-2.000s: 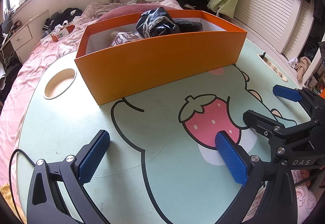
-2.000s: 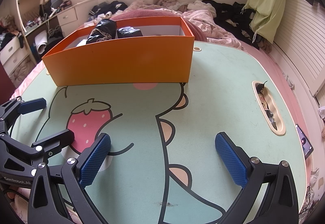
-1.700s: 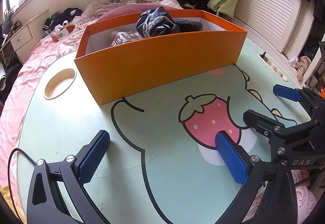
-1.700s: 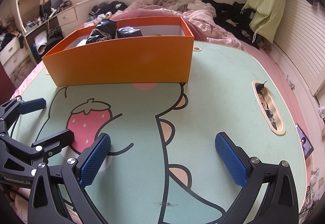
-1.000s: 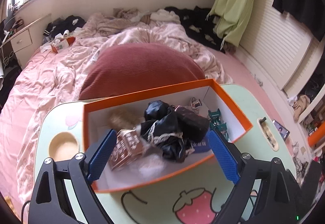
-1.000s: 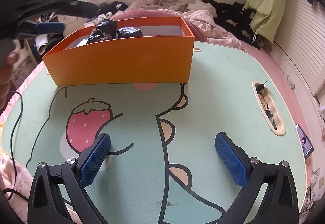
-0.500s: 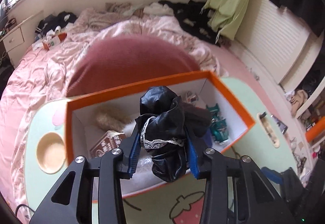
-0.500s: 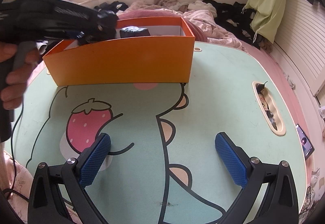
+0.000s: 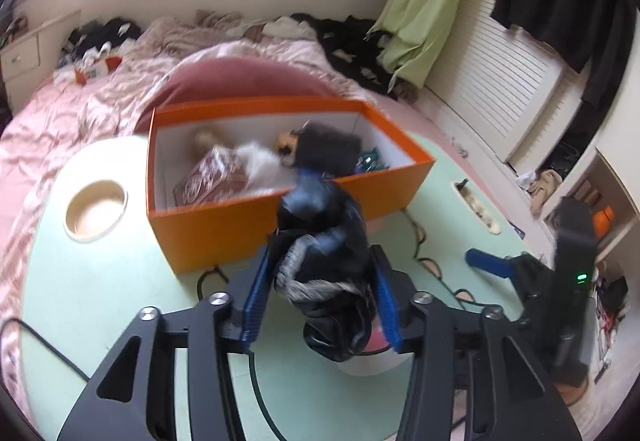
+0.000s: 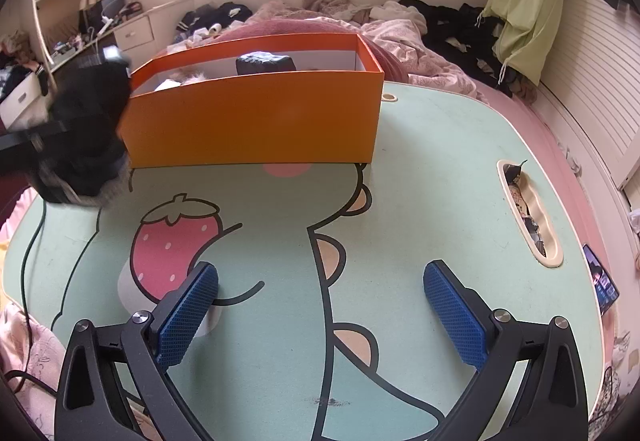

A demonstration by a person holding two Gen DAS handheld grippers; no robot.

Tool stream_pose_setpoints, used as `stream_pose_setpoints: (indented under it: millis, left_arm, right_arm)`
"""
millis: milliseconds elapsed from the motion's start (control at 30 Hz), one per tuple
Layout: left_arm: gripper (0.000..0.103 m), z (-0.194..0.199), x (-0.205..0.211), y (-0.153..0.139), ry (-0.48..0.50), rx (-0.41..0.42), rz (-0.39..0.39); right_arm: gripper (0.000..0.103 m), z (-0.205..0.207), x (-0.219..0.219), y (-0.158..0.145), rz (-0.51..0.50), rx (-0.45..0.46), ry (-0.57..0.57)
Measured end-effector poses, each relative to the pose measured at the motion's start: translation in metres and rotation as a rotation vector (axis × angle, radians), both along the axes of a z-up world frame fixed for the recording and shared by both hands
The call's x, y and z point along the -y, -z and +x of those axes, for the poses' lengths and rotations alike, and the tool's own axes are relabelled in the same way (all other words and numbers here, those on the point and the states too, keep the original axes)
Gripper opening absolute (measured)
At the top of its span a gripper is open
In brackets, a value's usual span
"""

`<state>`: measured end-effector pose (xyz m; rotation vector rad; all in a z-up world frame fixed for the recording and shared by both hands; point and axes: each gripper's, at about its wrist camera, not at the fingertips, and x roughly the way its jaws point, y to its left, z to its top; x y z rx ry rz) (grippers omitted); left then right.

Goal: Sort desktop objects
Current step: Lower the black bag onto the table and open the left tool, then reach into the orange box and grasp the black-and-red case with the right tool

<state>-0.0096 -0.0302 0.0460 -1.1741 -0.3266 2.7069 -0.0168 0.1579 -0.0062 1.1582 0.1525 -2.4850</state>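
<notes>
Behind the orange box (image 10: 256, 121) lies a pink bed (image 10: 420, 41) — mint tabletop (image 10: 420, 201) beneath; left gripper (image 9: 320, 293) fingers, easing apart, pinch a black bundle (image 9: 324, 261) — right gripper (image 10: 320, 305) gapes empty.

Matt orange cardboard box (image 10: 256, 125), glossy black bundle (image 9: 324, 261) with lace trim, smooth printed tabletop (image 10: 420, 209)

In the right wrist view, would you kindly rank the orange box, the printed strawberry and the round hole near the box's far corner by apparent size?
1. Orange box, clearly the largest.
2. Printed strawberry, mid-sized, though it lies nearer the camera.
3. Round hole, the smallest, though it is also the farthest.
</notes>
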Motion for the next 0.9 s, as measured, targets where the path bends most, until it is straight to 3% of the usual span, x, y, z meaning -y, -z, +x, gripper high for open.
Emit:
stream_pose_setpoints:
  millis: [33, 100, 167, 233, 333, 533, 633, 900]
  left_arm:
    - [0.062, 0.000, 0.004, 0.007, -0.018, 0.015, 0.037]
    - [0.064, 0.003, 0.012, 0.014, -0.031, 0.020, 0.106]
    - [0.073, 0.011, 0.014, 0.017, -0.029, 0.019, 0.116]
    - [0.081, 0.021, 0.013, 0.019, -0.038, 0.023, 0.045]
    - [0.081, 0.033, 0.005, 0.030, -0.025, 0.050, -0.071]
    - [0.085, 0.036, -0.008, 0.038, -0.015, 0.051, -0.176]
    - [0.103, 0.033, -0.017, 0.045, -0.036, 0.067, -0.269]
    - [0.103, 0.033, -0.012, 0.044, -0.034, 0.055, -0.250]
  right_arm:
    - [0.103, 0.000, 0.000, 0.000, 0.000, 0.000, 0.000]
    - [0.103, 0.000, 0.000, -0.001, 0.000, 0.000, 0.000]
    - [0.103, 0.001, 0.000, -0.001, -0.001, 0.000, 0.000]
    - [0.103, 0.001, 0.000, -0.001, 0.000, 0.000, 0.000]
    - [0.103, 0.001, -0.001, -0.002, -0.001, 0.001, 0.000]
    - [0.103, 0.002, -0.002, -0.002, -0.001, 0.001, 0.000]
    - [0.103, 0.002, -0.002, -0.002, -0.001, 0.001, 0.000]
    - [0.103, 0.002, -0.005, -0.005, -0.027, 0.004, -0.004]
